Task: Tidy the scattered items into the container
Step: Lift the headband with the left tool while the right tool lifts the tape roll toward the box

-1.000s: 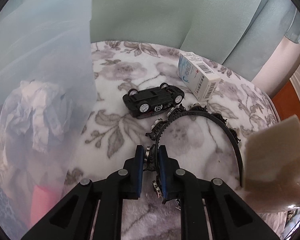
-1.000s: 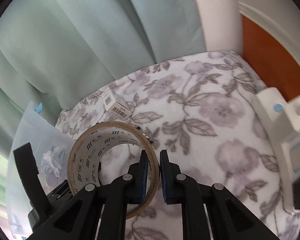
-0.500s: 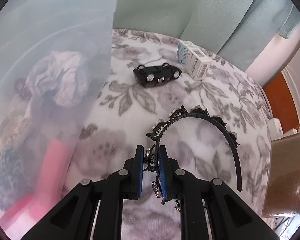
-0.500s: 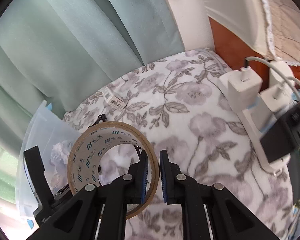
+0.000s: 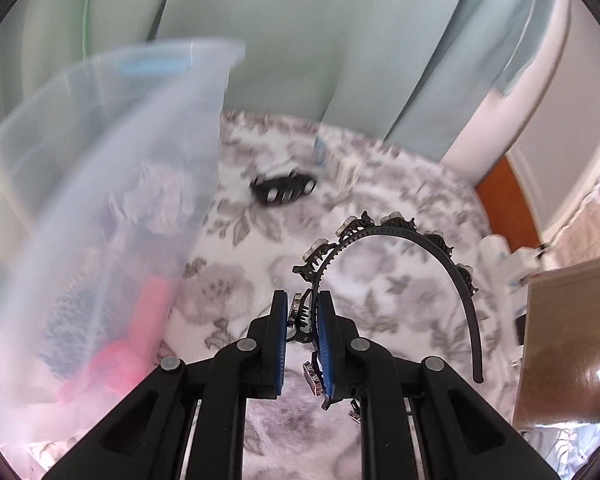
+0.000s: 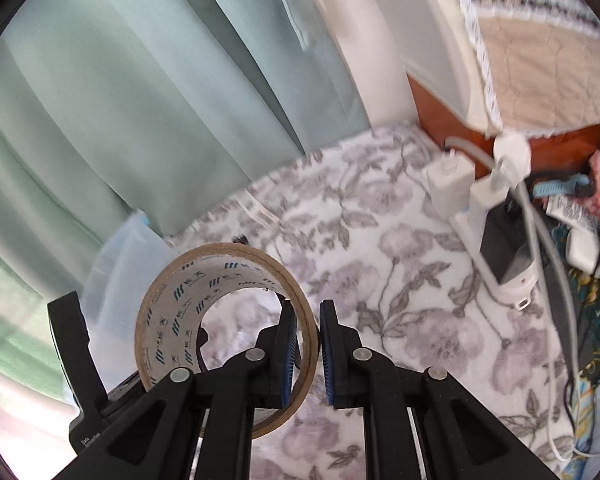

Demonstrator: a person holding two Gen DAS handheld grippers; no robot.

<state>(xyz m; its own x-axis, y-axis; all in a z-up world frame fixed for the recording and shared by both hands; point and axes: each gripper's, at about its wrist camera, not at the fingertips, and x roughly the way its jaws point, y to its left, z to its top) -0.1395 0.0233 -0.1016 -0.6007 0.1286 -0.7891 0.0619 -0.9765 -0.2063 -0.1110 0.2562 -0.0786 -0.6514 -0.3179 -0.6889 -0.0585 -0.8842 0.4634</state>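
Left wrist view | my left claw (image 5: 302,320) pinching headband (image 5: 400,236) at one end; springy, light | right claw (image 6: 308,336) pinching tape roll (image 6: 220,316) wall; stiff | container (image 5: 100,184) left of left claw.

Soft daylight is filtering through the curtains (image 5: 300,40). Motion blur is smearing the container (image 5: 100,140) and toy car (image 5: 284,190); glare is glinting off the tape roll (image 5: 568,360); fisheye edges are darkening.

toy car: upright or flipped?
Flipped. The toy car lies on the floral cloth beside the clear container, dark underside and wheels facing up, though motion-blurred.
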